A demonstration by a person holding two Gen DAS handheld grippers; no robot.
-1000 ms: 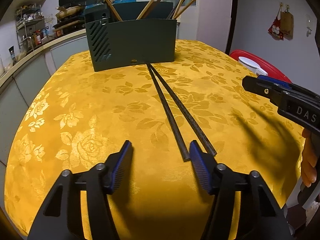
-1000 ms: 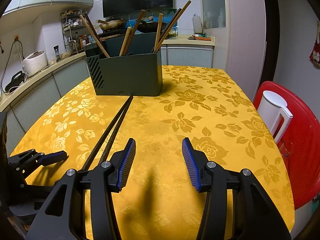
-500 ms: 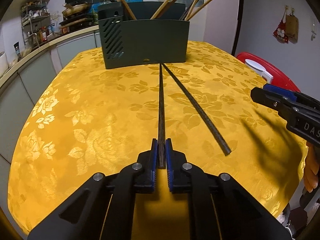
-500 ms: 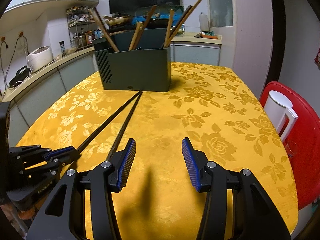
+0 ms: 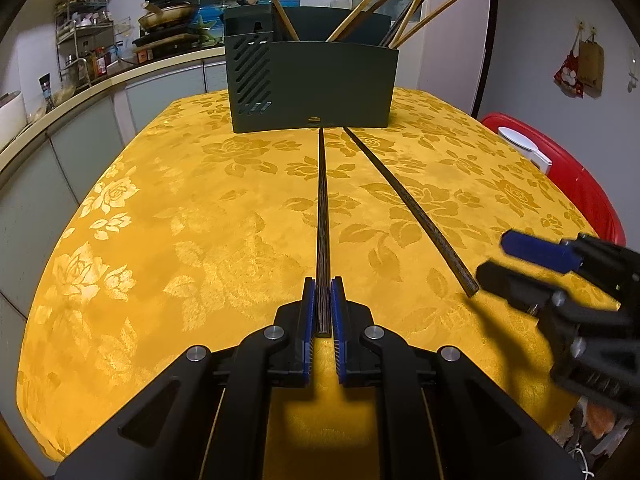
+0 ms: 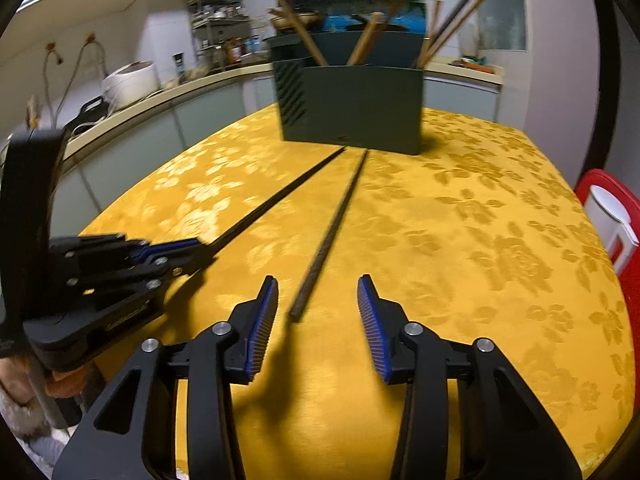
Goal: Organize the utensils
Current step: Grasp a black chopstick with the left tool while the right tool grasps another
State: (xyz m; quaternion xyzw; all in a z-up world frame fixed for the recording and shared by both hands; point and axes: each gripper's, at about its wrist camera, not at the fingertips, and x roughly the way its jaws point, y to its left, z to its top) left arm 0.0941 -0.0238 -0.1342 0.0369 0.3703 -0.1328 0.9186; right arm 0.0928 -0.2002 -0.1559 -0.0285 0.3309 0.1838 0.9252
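Since a second ago, the left gripper had gone from wide apart to squeezed tight on the near end of one dark chopstick. Back then both sticks lay close side by side; now they spread apart at the near end, with their far tips still close together by the green holder. That chopstick pointed straight at the holder, its tip at the holder's bottom edge. The right gripper had come closer to the other chopstick, and its claw stayed wide apart, with the near end of that stick just beyond its fingertips, a little left of the middle.

Only the left view showed the stick pinched between the blue pads. Only the right view showed the left gripper from the side, low over the yellow tablecloth. It was blurry there. The holder stood at the far side of the table with lighter wooden chopsticks sticking up out of it.
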